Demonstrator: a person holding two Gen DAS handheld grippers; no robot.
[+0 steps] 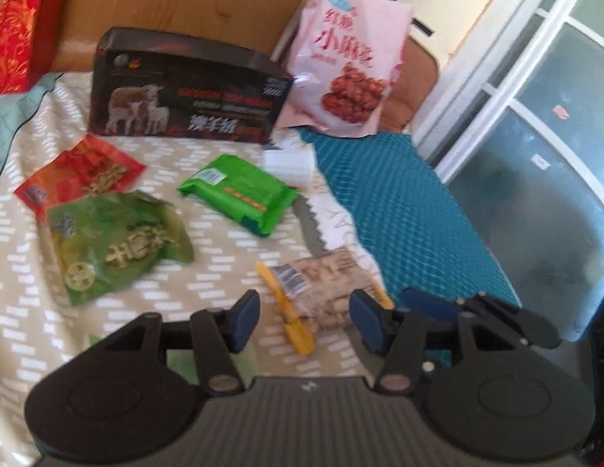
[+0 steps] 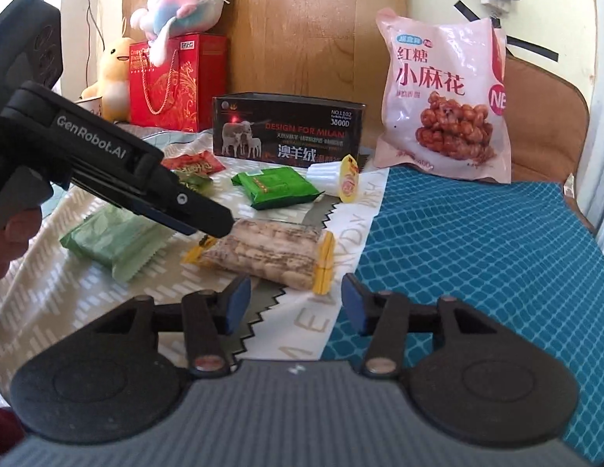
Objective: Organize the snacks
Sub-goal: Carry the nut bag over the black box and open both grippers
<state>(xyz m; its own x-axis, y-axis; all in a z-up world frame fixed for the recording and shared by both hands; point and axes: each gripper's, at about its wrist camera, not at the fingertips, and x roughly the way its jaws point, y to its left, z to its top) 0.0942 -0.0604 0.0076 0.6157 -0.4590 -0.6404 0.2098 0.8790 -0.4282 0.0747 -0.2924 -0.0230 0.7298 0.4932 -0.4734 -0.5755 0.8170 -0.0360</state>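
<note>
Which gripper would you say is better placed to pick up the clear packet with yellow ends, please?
Probably the left gripper: the clear packet with yellow ends lies partly between its open pads, and the right wrist view shows its tip at the packet's end. The right gripper, also open, sits short of the packet.

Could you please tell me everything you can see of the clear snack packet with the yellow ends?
The clear snack packet with yellow crimped ends is a long plastic wrapper showing pale, mottled biscuit-like pieces and a barcode label. It looks sealed and lies flat, angled across the patterned beige cloth near the teal quilted mat. The left gripper reaches its left end with jaws apart; contact is unclear.
</note>
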